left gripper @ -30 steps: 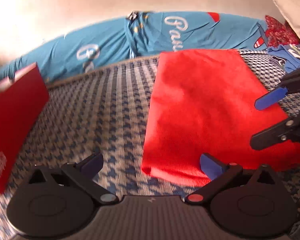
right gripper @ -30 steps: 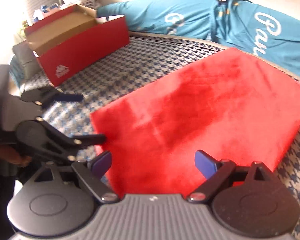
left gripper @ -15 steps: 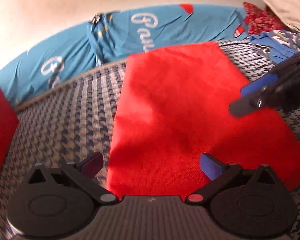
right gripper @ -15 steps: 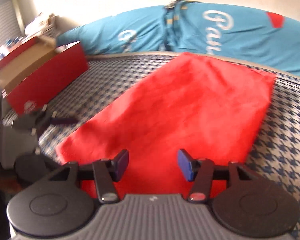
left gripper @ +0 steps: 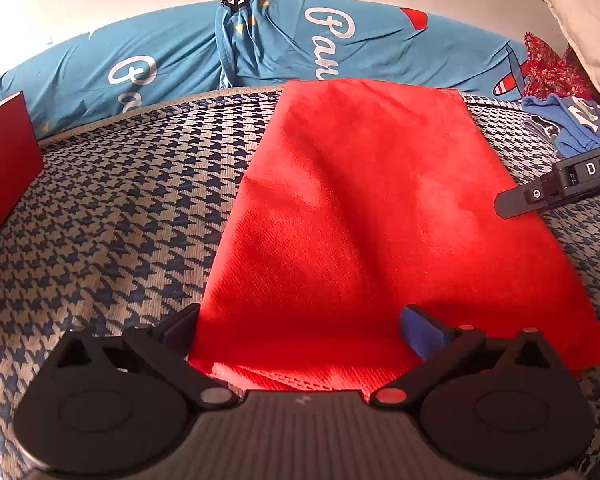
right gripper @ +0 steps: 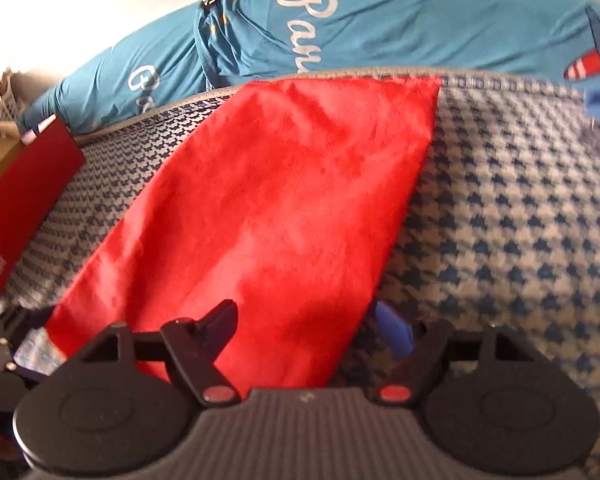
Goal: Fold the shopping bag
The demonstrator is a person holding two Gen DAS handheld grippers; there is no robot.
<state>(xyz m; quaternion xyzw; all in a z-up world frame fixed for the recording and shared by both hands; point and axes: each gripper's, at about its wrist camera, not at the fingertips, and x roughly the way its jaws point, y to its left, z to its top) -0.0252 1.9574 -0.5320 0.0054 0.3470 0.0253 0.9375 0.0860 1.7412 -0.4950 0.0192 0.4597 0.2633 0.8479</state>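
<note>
I'm lining up both tongs at the near edge of the red bag (left gripper: 380,208), lying flat on the checked cover (left gripper: 120,220). Left tongs (left gripper: 304,328) open, straddling the near-left corner; right tongs (right gripper: 312,328) just reopening, nothing pinched, near-right corner between them. Next: pinch both corners & fold twd the far end.

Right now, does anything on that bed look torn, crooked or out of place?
Nothing stands out. The red bag lies flat and whole on the checked bedcover, both grippers open near its front corners.

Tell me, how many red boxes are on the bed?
1: a red cardboard box at the left edge of the houndstooth bedcover, left of the flat red fabric shopping bag. Others may be hidden.
</note>
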